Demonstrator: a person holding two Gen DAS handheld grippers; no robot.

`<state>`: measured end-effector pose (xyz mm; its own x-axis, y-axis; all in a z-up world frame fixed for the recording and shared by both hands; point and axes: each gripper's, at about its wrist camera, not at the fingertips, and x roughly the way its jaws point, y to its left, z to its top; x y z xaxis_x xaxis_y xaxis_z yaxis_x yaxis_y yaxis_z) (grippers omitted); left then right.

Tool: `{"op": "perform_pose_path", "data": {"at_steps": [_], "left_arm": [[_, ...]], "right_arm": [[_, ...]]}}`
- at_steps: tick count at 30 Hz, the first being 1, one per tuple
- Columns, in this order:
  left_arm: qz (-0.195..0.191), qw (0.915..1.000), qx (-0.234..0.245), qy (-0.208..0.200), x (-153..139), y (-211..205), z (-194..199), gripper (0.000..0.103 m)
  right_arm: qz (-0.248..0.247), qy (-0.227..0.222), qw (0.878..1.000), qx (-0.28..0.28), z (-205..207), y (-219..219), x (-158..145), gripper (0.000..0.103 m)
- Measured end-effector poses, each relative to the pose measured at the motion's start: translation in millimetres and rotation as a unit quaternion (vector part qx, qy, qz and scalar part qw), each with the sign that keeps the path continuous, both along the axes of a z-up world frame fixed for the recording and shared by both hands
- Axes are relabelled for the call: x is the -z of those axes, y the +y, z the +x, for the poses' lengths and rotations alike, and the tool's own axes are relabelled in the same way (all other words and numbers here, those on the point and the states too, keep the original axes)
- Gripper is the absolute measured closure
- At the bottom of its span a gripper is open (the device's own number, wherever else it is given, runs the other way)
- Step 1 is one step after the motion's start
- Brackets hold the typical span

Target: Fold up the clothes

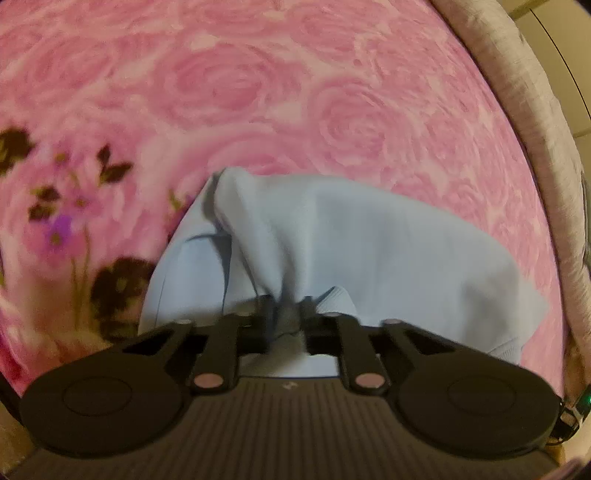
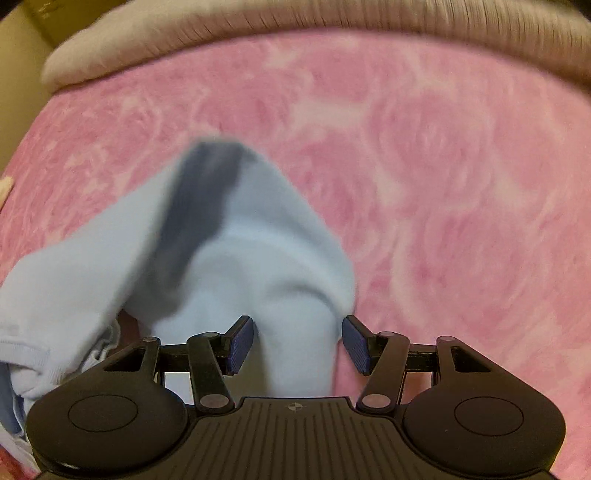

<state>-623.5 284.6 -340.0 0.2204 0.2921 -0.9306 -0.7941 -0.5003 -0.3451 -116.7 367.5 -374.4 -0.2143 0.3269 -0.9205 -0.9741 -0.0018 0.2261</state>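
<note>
A light blue garment (image 1: 369,240) lies bunched on a pink rose-patterned blanket (image 1: 258,92). My left gripper (image 1: 286,317) is shut on a gathered fold of this garment, and the cloth drapes away from the fingers. In the right wrist view the same light blue garment (image 2: 240,258) hangs in a blurred hump with a dark fold along its top. My right gripper (image 2: 297,345) is open, its blue pads (image 2: 240,343) standing on either side of a strip of the cloth without pinching it.
The blanket covers a bed with a grey padded edge (image 1: 535,129), which also runs along the top in the right wrist view, grey edge (image 2: 295,26). Dark printed flowers (image 1: 110,284) mark the blanket at the left.
</note>
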Motion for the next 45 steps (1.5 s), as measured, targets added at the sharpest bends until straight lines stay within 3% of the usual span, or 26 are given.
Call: {"op": "perform_pose_path", "data": {"at_steps": [3,8,11,15,17,18,20,21,23,25,27,29,33,37,39,40,43,45], "left_arm": [[0.011,0.9991,0.040,0.010,-14,5,5,0.102],[0.056,0.9936,0.097,-0.011,-62,11,18,0.103],[0.085,0.9890,0.118,-0.026,-83,22,38,0.103],[0.107,0.9832,0.145,-0.032,-98,41,70,0.103],[0.118,0.9798,0.158,-0.036,-105,51,86,0.102],[0.123,0.9780,0.164,-0.037,-109,56,94,0.102],[0.134,0.9742,0.177,-0.040,-117,66,110,0.101],[0.139,0.9721,0.184,-0.042,-120,71,118,0.102],[0.150,0.9678,0.197,-0.045,-128,81,133,0.099],[0.141,0.9547,0.261,0.022,-124,72,154,0.095],[0.140,0.9318,0.325,0.081,-118,54,175,0.095],[0.145,0.8974,0.396,0.130,-106,35,199,0.089],[0.160,0.8164,0.519,0.196,-77,1,241,0.082],[0.170,0.7319,0.613,0.244,-42,-27,275,0.077],[0.177,0.6834,0.652,0.277,-21,-38,288,0.076],[0.180,0.6648,0.664,0.290,-13,-40,293,0.074],[0.188,0.6197,0.683,0.338,14,-44,300,0.072],[0.190,0.5984,0.692,0.357,26,-44,301,0.071]], "right_arm": [[0.016,0.011,1.000,-0.001,-1,-14,-4,0.097],[0.108,0.002,0.992,0.064,32,-54,-76,0.098],[0.172,-0.028,0.979,0.105,64,-80,-135,0.099],[0.253,-0.093,0.952,0.146,113,-117,-222,0.099],[0.256,-0.116,0.948,0.149,131,-118,-248,0.098],[0.232,-0.130,0.952,0.150,145,-113,-253,0.097],[0.160,-0.137,0.965,0.157,167,-101,-248,0.091],[0.131,-0.139,0.969,0.158,174,-100,-242,0.081],[0.124,-0.153,0.968,0.155,176,-114,-232,0.072],[0.114,-0.151,0.971,0.148,172,-134,-217,0.064],[0.098,-0.144,0.975,0.141,167,-153,-198,0.063],[0.075,-0.136,0.982,0.109,154,-165,-173,0.062],[0.062,-0.157,0.986,0.006,122,-171,-129,0.062],[0.080,-0.187,0.974,-0.102,88,-168,-97,0.062],[0.083,-0.194,0.967,-0.142,78,-165,-77,0.062],[0.081,-0.196,0.964,-0.159,76,-161,-65,0.062],[0.081,-0.207,0.954,-0.203,72,-153,-35,0.062],[0.083,-0.226,0.944,-0.227,68,-151,-20,0.062]]}}
